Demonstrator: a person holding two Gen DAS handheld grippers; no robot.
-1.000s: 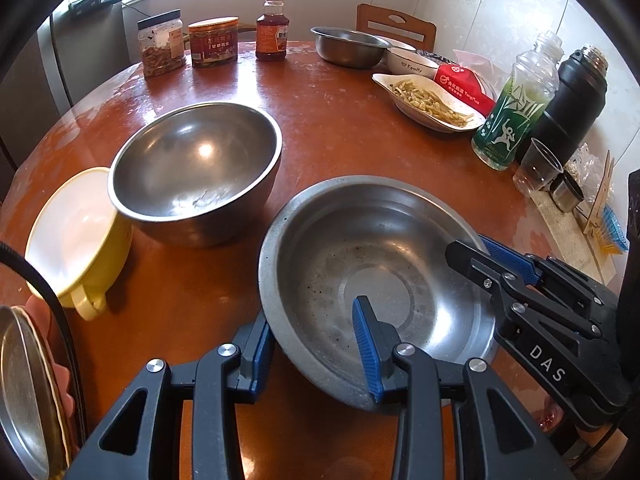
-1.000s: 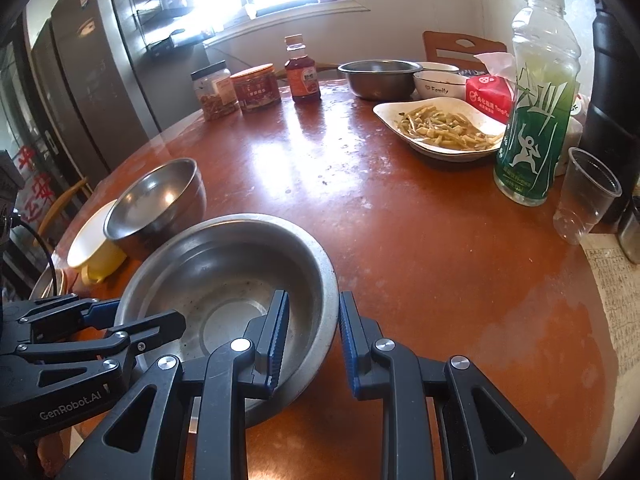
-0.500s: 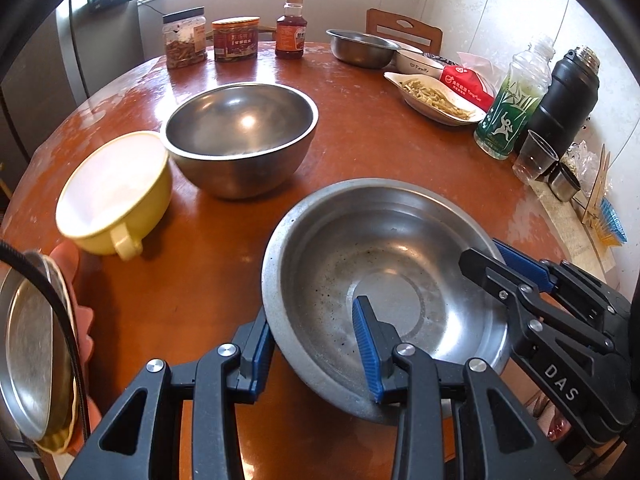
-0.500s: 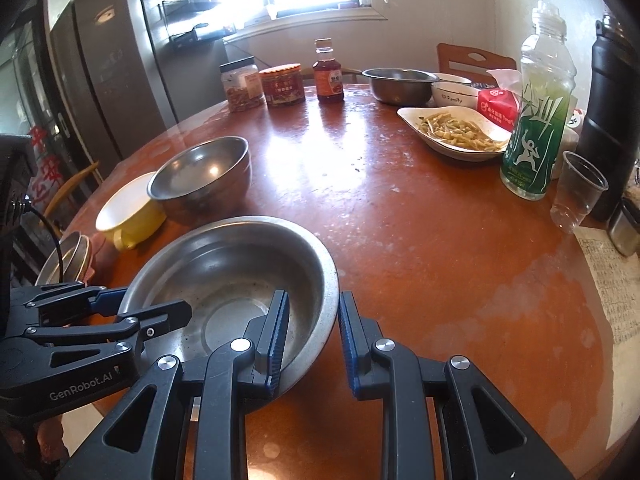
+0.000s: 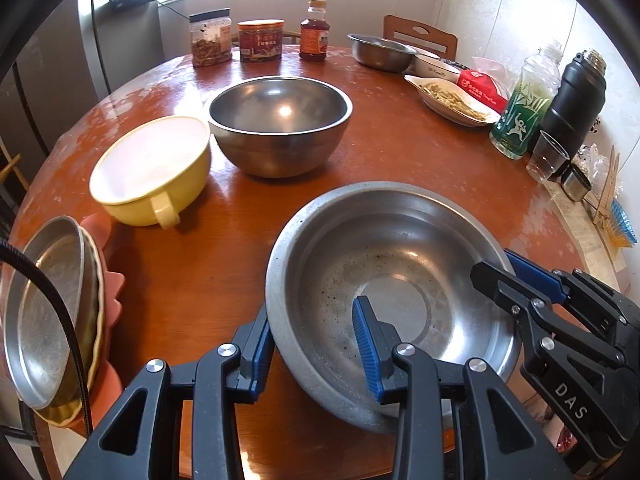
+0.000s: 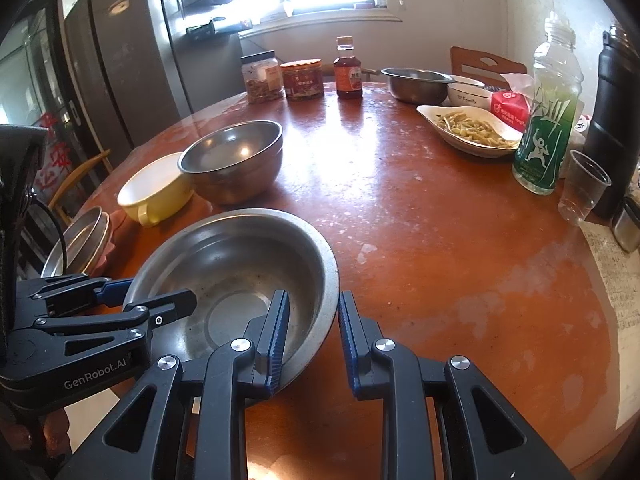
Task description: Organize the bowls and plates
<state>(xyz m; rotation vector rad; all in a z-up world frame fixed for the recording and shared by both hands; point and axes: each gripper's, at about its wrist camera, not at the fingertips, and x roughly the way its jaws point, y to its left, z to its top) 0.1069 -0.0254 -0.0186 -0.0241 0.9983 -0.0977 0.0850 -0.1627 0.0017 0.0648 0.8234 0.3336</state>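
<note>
Far left of your left gripper (image 5: 312,344), a stack of shallow metal plates (image 5: 44,320) leans on a pink scalloped tray (image 5: 108,288); two rims show, though how many plates lie beneath cannot be told. Ahead and left of that gripper sits one yellow handled ceramic bowl (image 5: 152,172), touching one deep round steel bowl (image 5: 280,124). Your left gripper is clamped on the near rim of the one wide shallow steel basin (image 5: 392,276), one pad outside the wall, one inside. Your right gripper (image 6: 312,340) pinches the same basin (image 6: 240,264) at its opposite rim, again one pad on each face. The basin lies between the two grippers at the near edge of the round red-brown table (image 5: 400,140).

Beyond both grippers, along the far edge, stand two jars (image 5: 211,38) and one amber sauce bottle (image 5: 315,32). Right of those you have one small steel bowl (image 5: 380,52), one white ceramic bowl (image 5: 436,66), one white oval dish of food (image 5: 452,98), one green-labelled plastic bottle (image 5: 524,116), one clear plastic cup (image 5: 548,156) and one black flask (image 5: 576,104).
</note>
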